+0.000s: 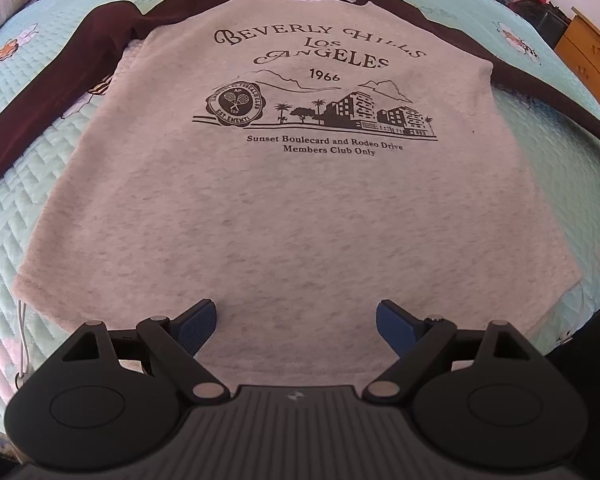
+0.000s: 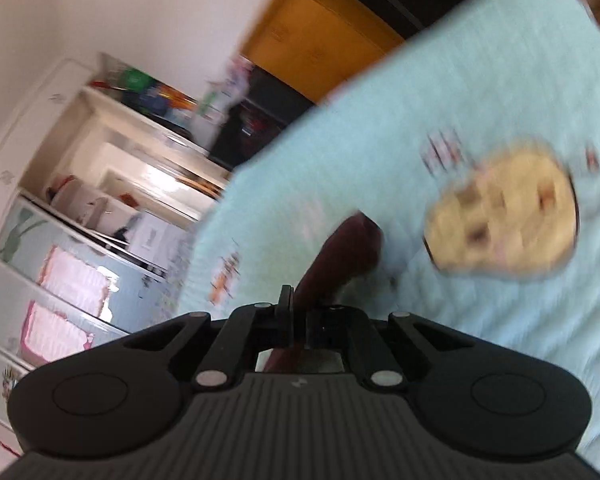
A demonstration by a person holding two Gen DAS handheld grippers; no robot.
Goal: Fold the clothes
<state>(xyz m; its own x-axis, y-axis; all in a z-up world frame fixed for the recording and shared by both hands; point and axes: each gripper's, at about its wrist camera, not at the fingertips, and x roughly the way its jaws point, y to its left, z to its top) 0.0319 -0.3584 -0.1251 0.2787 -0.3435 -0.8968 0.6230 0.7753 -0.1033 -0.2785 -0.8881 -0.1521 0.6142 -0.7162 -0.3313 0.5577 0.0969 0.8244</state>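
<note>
left wrist view: a grey sweatshirt (image 1: 296, 208) with dark maroon sleeves (image 1: 40, 112) lies flat, print side up, on a bed covered by a pale green quilt (image 1: 28, 216) with flower patterns. the print reads "beverly hills los angeles 1966" above a drawing of buildings and palms. both sleeves spread out to the sides. the left tongs (image 1: 296, 320) hang over the hem near the camera, jaws standing wide apart, blue pads (image 1: 198, 326) clear of the cloth, nothing between them. a wooden cabinet (image 1: 588, 60) stands past the bed at upper right.

right wrist view: the picture is blurred. the right tongs (image 2: 296, 312) are clamped together on the end of a maroon sleeve (image 2: 340, 252), which rises from the jaws over the quilt (image 2: 480, 92). white shelves (image 2: 112, 168) with clutter stand at left.
</note>
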